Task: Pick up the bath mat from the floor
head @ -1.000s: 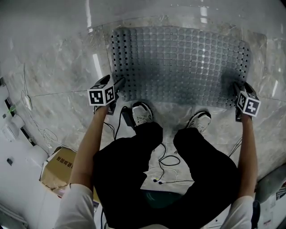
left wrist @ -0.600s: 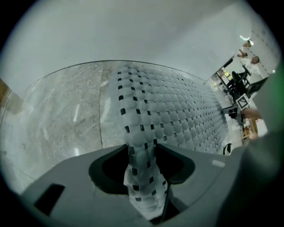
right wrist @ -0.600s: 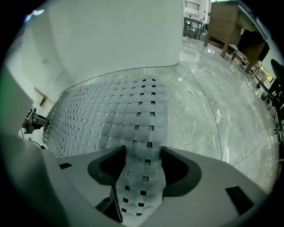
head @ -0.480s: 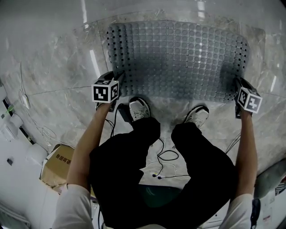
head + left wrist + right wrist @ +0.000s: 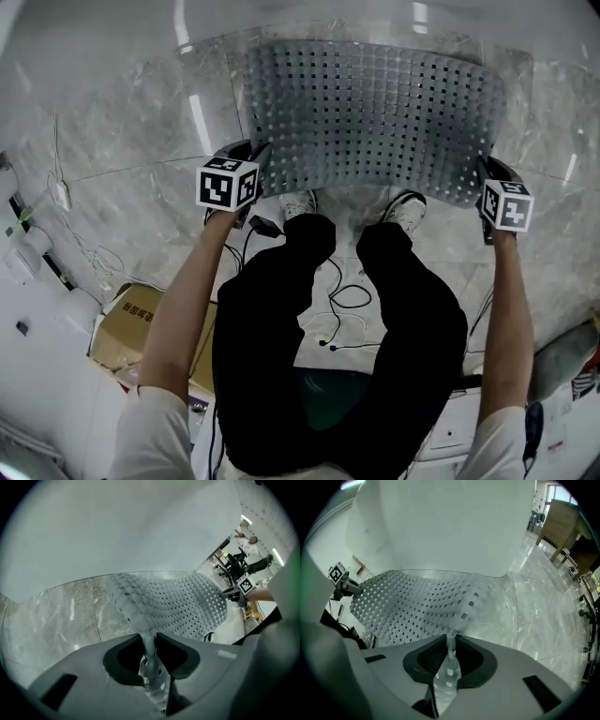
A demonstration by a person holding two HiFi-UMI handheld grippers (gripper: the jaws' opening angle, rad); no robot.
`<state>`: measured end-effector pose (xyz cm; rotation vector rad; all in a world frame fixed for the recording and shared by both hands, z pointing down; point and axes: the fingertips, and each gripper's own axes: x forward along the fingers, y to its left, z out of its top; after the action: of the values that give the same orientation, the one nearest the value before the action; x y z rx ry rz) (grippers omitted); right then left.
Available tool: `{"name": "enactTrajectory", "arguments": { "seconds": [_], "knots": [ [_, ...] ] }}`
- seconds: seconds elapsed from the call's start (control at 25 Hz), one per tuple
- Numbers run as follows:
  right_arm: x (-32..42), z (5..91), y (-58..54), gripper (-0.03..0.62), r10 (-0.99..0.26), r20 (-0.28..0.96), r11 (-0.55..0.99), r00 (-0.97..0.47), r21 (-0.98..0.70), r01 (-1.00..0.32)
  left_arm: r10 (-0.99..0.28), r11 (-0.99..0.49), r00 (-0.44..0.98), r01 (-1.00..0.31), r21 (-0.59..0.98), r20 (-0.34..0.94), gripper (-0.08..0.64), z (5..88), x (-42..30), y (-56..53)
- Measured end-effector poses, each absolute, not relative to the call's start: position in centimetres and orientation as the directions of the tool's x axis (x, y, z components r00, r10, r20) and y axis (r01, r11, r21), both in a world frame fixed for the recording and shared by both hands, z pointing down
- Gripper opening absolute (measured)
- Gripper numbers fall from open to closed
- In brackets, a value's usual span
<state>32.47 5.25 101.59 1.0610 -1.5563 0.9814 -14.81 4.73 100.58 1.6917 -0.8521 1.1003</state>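
Note:
The bath mat (image 5: 375, 112) is a translucent grey sheet full of small holes, spread over the marble floor (image 5: 131, 122) ahead of the person's feet. Its near edge is raised and curves up between the two grippers. My left gripper (image 5: 257, 156) pinches the near left corner, and the mat (image 5: 178, 606) runs up from between its closing jaws (image 5: 149, 641). My right gripper (image 5: 485, 171) pinches the near right corner, its jaws (image 5: 451, 641) also closing with the mat (image 5: 417, 606) between them.
The person's two shoes (image 5: 298, 202) (image 5: 408, 208) stand just behind the mat's near edge. Cables (image 5: 342, 323) lie on the floor between the legs. A cardboard box (image 5: 131, 333) sits at the lower left. A white wall (image 5: 140, 527) rises beyond the mat.
Both grippers have closed onto the mat's near corners and lifted them. The near edge now bows up off the floor and the view has shifted slightly forward.

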Motion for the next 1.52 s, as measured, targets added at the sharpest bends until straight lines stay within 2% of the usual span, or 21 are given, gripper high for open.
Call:
{"name": "enactTrajectory", "arguments": {
  "seconds": [0.32, 0.76, 1.28, 1.52],
  "knots": [
    [31.1, 91.9, 6.4, 0.057, -0.133, 0.981, 0.338, -0.143, -0.091, -0.937, -0.037, -0.386, 0.392, -0.854, 0.349, 0.919, 0.078, 90.5, -12.7, 4.6],
    [30.2, 78.7, 7.2, 0.052, -0.158, 0.975, 0.324, -0.157, -0.099, -0.941, -0.071, -0.348, 0.410, -0.864, 0.363, 0.909, 0.074, 78.0, -13.0, 5.1],
    [27.2, 70.6, 8.3, 0.048, -0.150, 0.972, 0.377, -0.183, -0.115, -0.919, -0.084, -0.277, 0.419, -0.881, 0.383, 0.904, 0.072, 69.2, -11.3, 8.1],
    [24.3, 67.2, 11.5, 0.048, -0.106, 0.975, 0.424, -0.195, -0.133, -0.896, -0.054, -0.271, 0.413, -0.882, 0.384, 0.909, 0.069, 66.0, -11.8, 11.5]
  ]
}}
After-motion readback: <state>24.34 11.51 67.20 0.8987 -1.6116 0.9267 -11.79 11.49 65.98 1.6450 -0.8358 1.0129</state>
